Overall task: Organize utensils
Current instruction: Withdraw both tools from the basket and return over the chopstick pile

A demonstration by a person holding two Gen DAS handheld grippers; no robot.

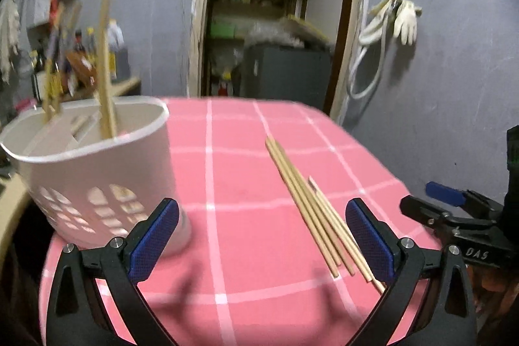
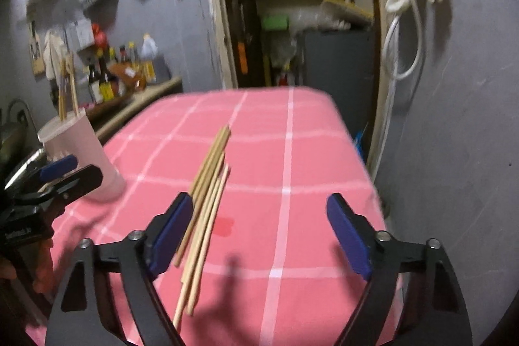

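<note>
Right gripper agape — chopsticks beside.

You can read only one marking: the pale letters "DAS" stand on the black body of the right hand-held gripper, at about four o'clock in your left wrist view. In your right wrist view a pale label sits on the black body of the left hand-held gripper at about nine o'clock, but it is too blurred to read. The labels on the bottles at ten o'clock are likewise illegible.
</note>
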